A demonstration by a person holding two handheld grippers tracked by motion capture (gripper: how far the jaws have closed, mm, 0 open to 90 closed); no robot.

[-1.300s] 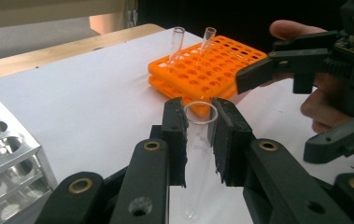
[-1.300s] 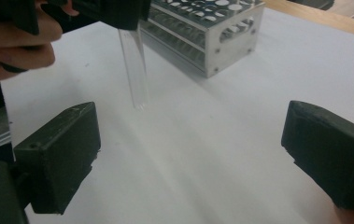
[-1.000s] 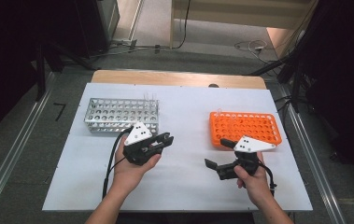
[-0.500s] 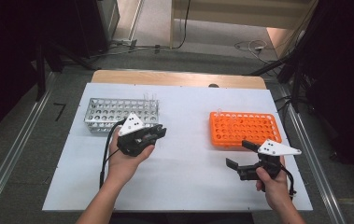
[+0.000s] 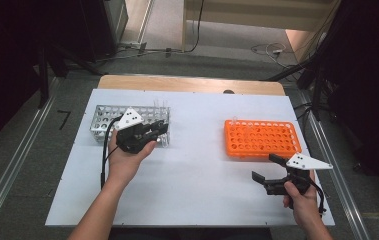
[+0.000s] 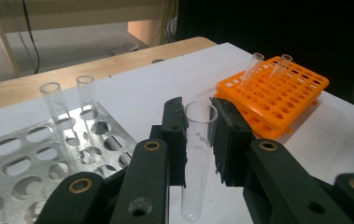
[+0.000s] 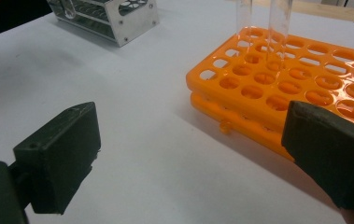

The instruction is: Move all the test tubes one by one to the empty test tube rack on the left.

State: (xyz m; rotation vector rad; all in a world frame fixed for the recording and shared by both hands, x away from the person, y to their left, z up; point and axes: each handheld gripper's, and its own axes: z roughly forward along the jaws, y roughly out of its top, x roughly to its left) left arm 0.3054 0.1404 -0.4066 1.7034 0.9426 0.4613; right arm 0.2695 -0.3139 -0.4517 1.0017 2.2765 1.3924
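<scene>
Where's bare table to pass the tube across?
Bare white table lies between the metal rack and the orange rack, and along the near edge. It is crowded at the metal rack, where the left gripper grips the tube.

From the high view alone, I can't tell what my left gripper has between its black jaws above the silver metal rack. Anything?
Observer: Yes, the left gripper is shut on a clear glass test tube, upright.
Operator: Any tubes in that silver metal rack?
Observer: Two clear tubes stand at its far edge.
Operator: And the orange plastic rack?
Observer: Two more tubes stand there, leaning; the right gripper is open beside it, holding nothing.
</scene>
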